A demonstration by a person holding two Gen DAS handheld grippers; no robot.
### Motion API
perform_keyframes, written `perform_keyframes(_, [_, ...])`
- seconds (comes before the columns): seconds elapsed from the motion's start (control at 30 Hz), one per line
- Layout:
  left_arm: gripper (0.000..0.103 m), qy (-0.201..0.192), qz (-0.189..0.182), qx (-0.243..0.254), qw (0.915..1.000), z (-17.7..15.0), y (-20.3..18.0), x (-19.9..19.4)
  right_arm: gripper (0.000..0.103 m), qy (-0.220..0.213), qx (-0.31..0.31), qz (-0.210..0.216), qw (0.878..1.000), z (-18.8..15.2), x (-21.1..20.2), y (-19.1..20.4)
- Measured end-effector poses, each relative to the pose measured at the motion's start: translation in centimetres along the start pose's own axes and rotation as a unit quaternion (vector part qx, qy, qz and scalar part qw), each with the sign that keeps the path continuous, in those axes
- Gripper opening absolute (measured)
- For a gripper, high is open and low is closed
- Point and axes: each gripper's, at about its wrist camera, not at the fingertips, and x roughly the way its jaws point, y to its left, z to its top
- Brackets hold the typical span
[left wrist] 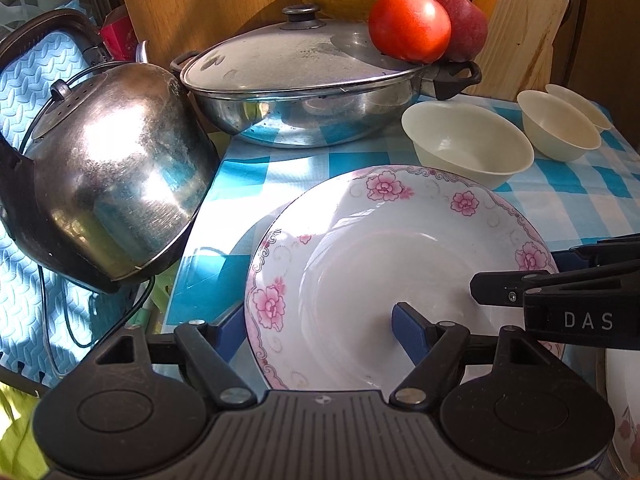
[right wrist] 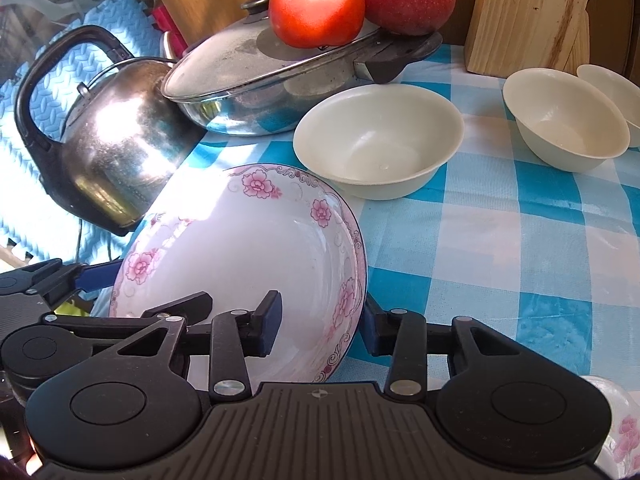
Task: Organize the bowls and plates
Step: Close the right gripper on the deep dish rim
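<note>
A white plate with pink flowers [left wrist: 380, 248] sits tilted on the blue checked cloth; it also shows in the right wrist view [right wrist: 248, 248]. My left gripper [left wrist: 316, 328] straddles its left rim, jaws apart, one pad inside the plate, one outside. My right gripper [right wrist: 320, 324] straddles its right rim the same way, jaws apart. Neither pad clearly presses the rim. Three cream bowls stand behind: a near one [right wrist: 376, 140], a middle one [right wrist: 564, 120] and a far one [right wrist: 616, 88]. Another floral plate [right wrist: 616, 436] peeks in at the lower right.
A steel kettle [left wrist: 108, 184] stands close to the plate's left. A lidded steel wok [left wrist: 312, 84] sits behind, with a tomato [left wrist: 408, 24] and an apple [left wrist: 464, 20] on its lid. A wooden board [right wrist: 528, 16] leans at the back right.
</note>
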Motion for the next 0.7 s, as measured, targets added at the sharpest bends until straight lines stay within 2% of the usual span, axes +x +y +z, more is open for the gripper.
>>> perform_keyframes(0.1, [0.072,0.005,-0.015,-0.008,0.9998,0.1,0.5,0.2,0.050,-0.003,-0.009,-0.003,1.000,-0.1,0.0,0.1])
perform_keyframes(0.2, [0.079,0.027,-0.054,-0.057,0.9965,0.0,1.7,0.8,0.048,-0.004,-0.017,0.003,1.000,-0.2,-0.1,0.0])
perform_keyframes(0.3, [0.081,0.021,-0.050,-0.051,0.9973,-0.2,1.4,0.6,0.045,-0.007,-0.043,-0.028,0.999,-0.4,-0.1,1.0])
perform_keyframes(0.4, [0.079,0.022,-0.053,-0.049,0.9972,-0.2,1.1,0.5,0.042,-0.008,-0.035,-0.028,0.999,-0.4,-0.2,0.7])
perform_keyframes(0.7, [0.075,0.014,-0.069,-0.048,0.9964,-0.6,0.9,0.0,0.041,-0.032,-0.091,-0.085,0.992,-1.4,-0.8,2.3])
